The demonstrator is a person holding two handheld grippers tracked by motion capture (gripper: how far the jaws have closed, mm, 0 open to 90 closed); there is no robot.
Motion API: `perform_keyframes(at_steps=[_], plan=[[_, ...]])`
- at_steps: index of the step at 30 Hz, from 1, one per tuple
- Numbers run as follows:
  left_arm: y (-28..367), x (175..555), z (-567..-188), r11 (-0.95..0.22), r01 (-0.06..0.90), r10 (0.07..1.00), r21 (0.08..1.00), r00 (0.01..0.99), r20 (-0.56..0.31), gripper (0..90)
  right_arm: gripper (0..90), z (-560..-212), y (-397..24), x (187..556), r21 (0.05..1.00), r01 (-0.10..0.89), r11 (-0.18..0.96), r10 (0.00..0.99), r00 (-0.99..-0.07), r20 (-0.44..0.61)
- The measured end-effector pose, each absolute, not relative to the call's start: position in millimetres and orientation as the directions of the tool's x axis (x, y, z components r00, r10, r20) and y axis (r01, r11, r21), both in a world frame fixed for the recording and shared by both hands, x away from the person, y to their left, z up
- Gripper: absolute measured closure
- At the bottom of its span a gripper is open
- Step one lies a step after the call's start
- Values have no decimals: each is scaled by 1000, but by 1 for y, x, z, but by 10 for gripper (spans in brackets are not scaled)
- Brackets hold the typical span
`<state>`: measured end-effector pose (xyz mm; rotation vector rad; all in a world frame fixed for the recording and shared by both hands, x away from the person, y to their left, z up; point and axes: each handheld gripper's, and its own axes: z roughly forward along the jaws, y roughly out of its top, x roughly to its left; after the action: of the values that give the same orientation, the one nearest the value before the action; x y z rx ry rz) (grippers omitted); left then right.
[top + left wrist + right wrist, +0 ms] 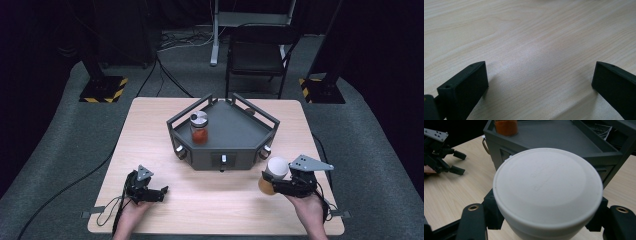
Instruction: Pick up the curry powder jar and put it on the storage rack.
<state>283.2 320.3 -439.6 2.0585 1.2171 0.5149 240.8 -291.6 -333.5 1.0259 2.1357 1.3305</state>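
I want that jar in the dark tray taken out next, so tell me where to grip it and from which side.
Grip the jar around its round body just under the silver lid, coming down from above. It stands upright near the left wall of the tray, whose rails would probably block a level approach.

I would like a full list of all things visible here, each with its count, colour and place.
jar with white lid: one, orange contents, tilted, held off the table at the right, in front of the tray.
jar with grey lid: one, orange-red contents, upright in the tray's left part.
tray: one, dark grey, angular with railed sides, at the table's middle.
table: one, light wood.
chair: one, black, behind the table.
floor stands: two, black with yellow stripes, left and right behind the table.
left hand-held gripper: black, jaws open, low over the table.
right hand-held gripper: black, shut on the white-lidded jar.
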Motion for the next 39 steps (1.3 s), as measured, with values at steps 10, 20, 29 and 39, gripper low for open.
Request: perform_keyframes(at_steps=[10, 20, 29, 39], plan=[[320, 283, -440, -330, 605, 875, 724, 484, -6, 2, 330, -315, -286, 250, 893, 354, 279, 774, -633, 9], [320, 283, -440, -330, 605, 875, 724, 484, -6, 2, 330, -293, -278, 260, 895, 335, 294, 780, -626, -22], [320, 283, -440, -330, 605, 875, 724, 484, -6, 2, 330, -278, -273, 270, 899, 326, 293, 780, -626, -27], [320, 283, -440, -330, 605, 875, 724, 485, -6, 2, 330, -264, -265, 282, 903, 315, 293, 780, -625, -35]])
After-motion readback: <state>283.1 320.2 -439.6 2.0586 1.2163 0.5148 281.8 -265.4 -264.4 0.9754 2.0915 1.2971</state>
